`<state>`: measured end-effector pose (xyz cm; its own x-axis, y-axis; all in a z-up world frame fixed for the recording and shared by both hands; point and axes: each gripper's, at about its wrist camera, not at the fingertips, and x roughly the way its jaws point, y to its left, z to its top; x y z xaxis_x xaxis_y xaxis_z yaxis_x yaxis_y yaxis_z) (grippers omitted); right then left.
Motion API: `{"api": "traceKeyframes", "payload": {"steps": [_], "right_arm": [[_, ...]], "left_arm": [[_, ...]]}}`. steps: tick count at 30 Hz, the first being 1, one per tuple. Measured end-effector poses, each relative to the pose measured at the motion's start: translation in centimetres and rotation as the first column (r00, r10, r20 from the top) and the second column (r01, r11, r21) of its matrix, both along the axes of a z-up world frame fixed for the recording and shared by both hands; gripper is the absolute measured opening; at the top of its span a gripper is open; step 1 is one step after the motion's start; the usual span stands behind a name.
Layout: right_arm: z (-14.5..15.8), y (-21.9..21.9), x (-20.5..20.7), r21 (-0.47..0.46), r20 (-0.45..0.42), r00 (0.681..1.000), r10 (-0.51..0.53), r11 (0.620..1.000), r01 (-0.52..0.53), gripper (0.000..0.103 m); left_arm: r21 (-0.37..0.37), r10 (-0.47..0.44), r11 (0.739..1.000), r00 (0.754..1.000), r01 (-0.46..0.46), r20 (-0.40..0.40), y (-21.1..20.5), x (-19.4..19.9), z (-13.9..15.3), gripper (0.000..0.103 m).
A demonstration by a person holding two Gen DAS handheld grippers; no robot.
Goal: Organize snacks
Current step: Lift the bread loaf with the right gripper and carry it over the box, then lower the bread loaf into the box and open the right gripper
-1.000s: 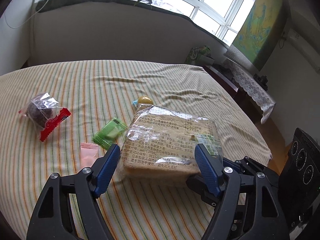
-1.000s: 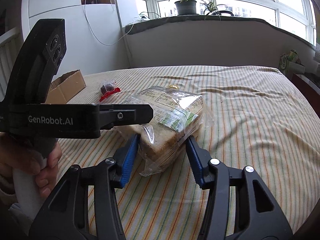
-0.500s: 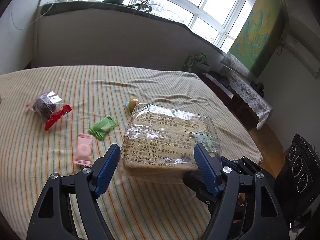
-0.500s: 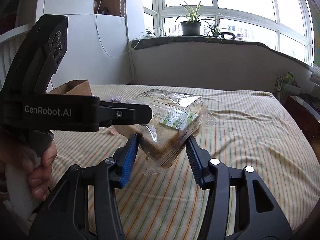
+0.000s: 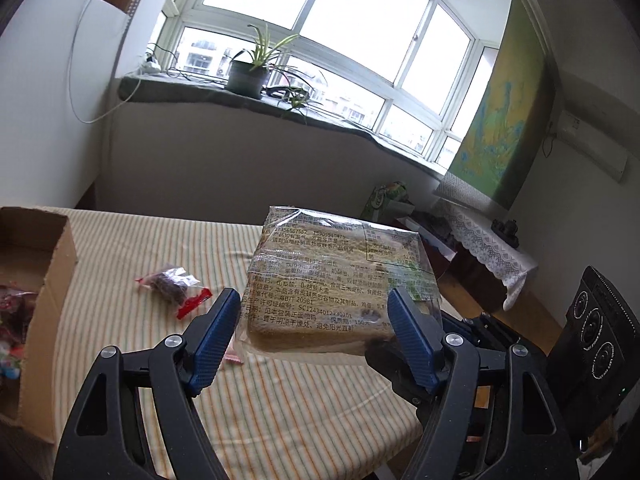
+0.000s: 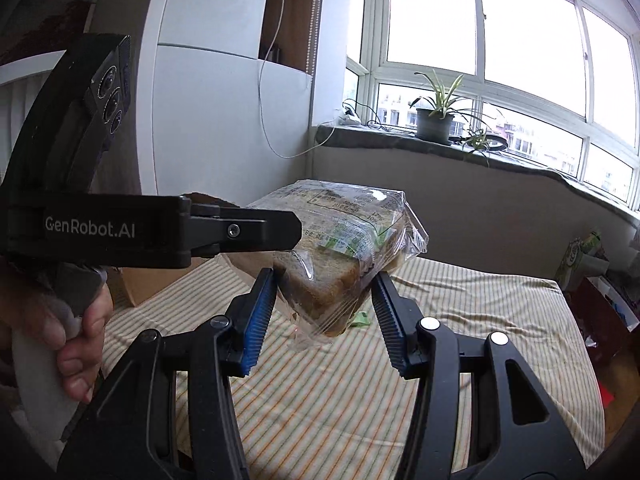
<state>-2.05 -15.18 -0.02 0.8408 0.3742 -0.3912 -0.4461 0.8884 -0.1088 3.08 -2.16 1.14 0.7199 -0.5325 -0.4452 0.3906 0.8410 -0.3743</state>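
Note:
A clear-wrapped pack of sliced bread (image 5: pixel 336 280) hangs in the air above the striped bed (image 5: pixel 280 412). My left gripper (image 5: pixel 316 336) is shut on its two sides. My right gripper (image 6: pixel 324 304) is shut on its corner (image 6: pixel 332 268) from the other side; its body shows in the left wrist view (image 5: pixel 592 332). The left gripper's arm (image 6: pixel 160 232) crosses the right wrist view. A cardboard box (image 5: pixel 44 320) holding snacks stands at the left. A dark snack in a red-edged wrapper (image 5: pixel 172 284) lies on the bed.
A pink packet (image 5: pixel 234 354) peeks out below the bread. A green packet (image 6: pixel 362 319) lies on the bed behind the bread. A lace-covered side table (image 5: pixel 484 248) stands past the bed's right edge. A windowsill with a potted plant (image 5: pixel 248 74) runs behind.
Both grippers have lifted the bread pack off the bed and carried it up and to the left. The cardboard box has come into the left wrist view.

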Motion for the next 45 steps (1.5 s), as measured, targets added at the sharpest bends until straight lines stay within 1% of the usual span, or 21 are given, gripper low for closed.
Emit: {"api": "traceKeyframes", "payload": {"steps": [7, 11, 15, 17, 20, 22, 24, 27, 29, 30, 31, 32, 33, 34, 35, 36, 37, 39, 41, 44, 45], "right_arm": [[-0.8, 8.1, 0.4, -0.065, -0.045, 0.993, 0.114, 0.991, -0.116, 0.053], [-1.8, 13.5, 1.0, -0.064, -0.084, 0.975, 0.206, 0.975, -0.212, 0.053], [-2.6, 18.7, 1.1, -0.067, -0.11, 0.947, 0.302, 0.948, -0.31, 0.053], [-2.9, 20.9, 1.4, -0.071, -0.115, 0.933, 0.342, 0.934, -0.351, 0.053], [-2.6, 23.1, 2.0, -0.073, -0.103, 0.922, 0.374, 0.921, -0.382, 0.053], [-2.1, 23.9, 2.8, -0.071, -0.095, 0.92, 0.379, 0.92, -0.386, 0.053], [-1.3, 24.5, 3.8, -0.074, -0.084, 0.922, 0.377, 0.921, -0.383, 0.053], [0.0, 25.0, 5.7, -0.083, -0.056, 0.927, 0.372, 0.923, -0.376, 0.053], [0.2, 25.4, 7.3, -0.073, -0.062, 0.929, 0.365, 0.927, -0.369, 0.054], [-0.1, 25.6, 8.4, -0.065, -0.083, 0.926, 0.369, 0.925, -0.374, 0.057], [-0.9, 26.0, 9.8, -0.065, -0.142, 0.915, 0.379, 0.918, -0.39, 0.065], [-1.9, 26.4, 11.3, -0.073, -0.216, 0.905, 0.366, 0.919, -0.389, 0.068], [-2.6, 26.1, 12.1, -0.064, -0.247, 0.908, 0.338, 0.93, -0.363, 0.068], [-2.8, 25.4, 12.0, -0.034, -0.245, 0.908, 0.34, 0.933, -0.358, 0.068], [-3.0, 24.6, 11.5, -0.017, -0.233, 0.907, 0.351, 0.931, -0.365, 0.068], [-3.2, 24.0, 10.9, -0.025, -0.223, 0.912, 0.345, 0.933, -0.359, 0.068], [-3.4, 23.5, 10.5, -0.03, -0.215, 0.917, 0.336, 0.936, -0.351, 0.068], [-3.6, 22.8, 9.5, -0.01, -0.206, 0.919, 0.337, 0.938, -0.346, 0.068], [-3.4, 22.6, 8.8, 0.0, -0.197, 0.917, 0.346, 0.936, -0.353, 0.068], [-2.9, 22.4, 7.9, -0.03, -0.156, 0.928, 0.339, 0.937, -0.347, 0.069], [-2.6, 22.6, 7.5, -0.039, -0.14, 0.931, 0.338, 0.937, -0.346, 0.072]], "left_arm": [[-0.06, 0.099, 0.993, 0.995, -0.1, -0.007, 6.3, -1.7, -1.5, 0.075], [-0.05, 0.184, 0.982, 0.983, -0.184, -0.004, 10.6, -2.8, -2.4, 0.075], [-0.043, 0.282, 0.958, 0.959, -0.283, -0.022, 15.4, -4.1, -3.2, 0.075], [-0.048, 0.334, 0.941, 0.942, -0.335, -0.032, 17.9, -4.8, -3.6, 0.075], [-0.062, 0.405, 0.911, 0.913, -0.407, -0.046, 21.0, -5.5, -4.0, 0.075], [-0.07, 0.435, 0.897, 0.899, -0.437, -0.046, 22.4, -5.5, -3.9, 0.075], [-0.071, 0.447, 0.891, 0.894, -0.449, -0.036, 23.2, -5.1, -3.5, 0.075], [-0.059, 0.448, 0.892, 0.894, -0.448, -0.005, 23.4, -4.1, -2.4, 0.075], [-0.052, 0.445, 0.895, 0.895, -0.443, 0.02, 23.7, -3.1, -1.5, 0.075], [-0.051, 0.441, 0.897, 0.897, -0.439, 0.024, 23.8, -2.4, -1.2, 0.075], [-0.049, 0.435, 0.9, 0.9, -0.434, 0.025, 24.0, -1.6, -1.1, 0.075], [-0.043, 0.432, 0.901, 0.902, -0.431, 0.025, 24.2, -0.7, -1.2, 0.075], [-0.029, 0.431, 0.902, 0.902, -0.431, 0.022, 24.4, 0.2, -1.5, 0.077], [0.002, 0.44, 0.898, 0.898, -0.44, 0.006, 24.5, 1.1, -2.2, 0.077], [0.04, 0.47, 0.883, 0.883, -0.468, -0.025, 24.8, 1.7, -3.0, 0.077], [0.057, 0.502, 0.865, 0.863, -0.499, -0.057, 25.3, 1.5, -3.7, 0.077], [0.038, 0.509, 0.861, 0.857, -0.507, -0.078, 25.7, 0.9, -4.2, 0.077], [-0.01, 0.509, 0.86, 0.858, -0.511, -0.07, 26.3, -1.3, -4.7, 0.077], [-0.003, 0.533, 0.846, 0.845, -0.533, -0.047, 26.5, -2.9, -4.9, 0.077], [0.003, 0.553, 0.832, 0.831, -0.554, -0.06, 27.0, -3.6, -5.2, 0.077], [-0.001, 0.555, 0.831, 0.829, -0.556, -0.066, 27.2, -3.8, -5.2, 0.077]]}}
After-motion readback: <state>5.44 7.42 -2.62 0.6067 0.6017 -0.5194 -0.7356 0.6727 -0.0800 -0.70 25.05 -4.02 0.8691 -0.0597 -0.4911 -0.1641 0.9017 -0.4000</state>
